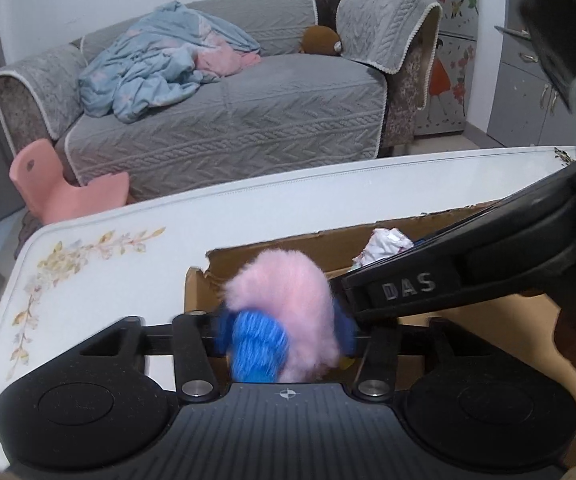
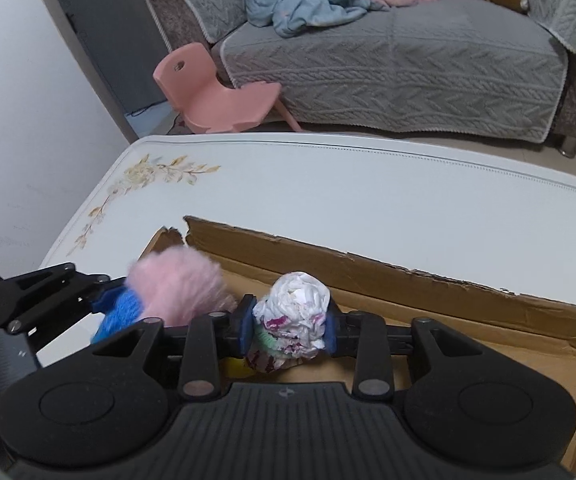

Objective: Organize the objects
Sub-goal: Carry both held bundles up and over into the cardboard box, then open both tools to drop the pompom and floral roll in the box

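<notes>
Left wrist view is showing the left gripper (image 1: 284, 336) standing loosened around a fluffy pink and blue knitted bundle (image 1: 278, 320) over the torn brown cardboard box (image 1: 280, 252). At 3 o'clock the right gripper (image 2: 288, 326) is clenching a crumpled white floral cloth ball (image 2: 296, 312) above the same box. Box is lying on a white glossy table with flower print (image 2: 368, 184); at 12 o'clock a grey quilted sofa (image 2: 388, 64) and a pink plastic chair (image 2: 216, 96) are standing.
</notes>
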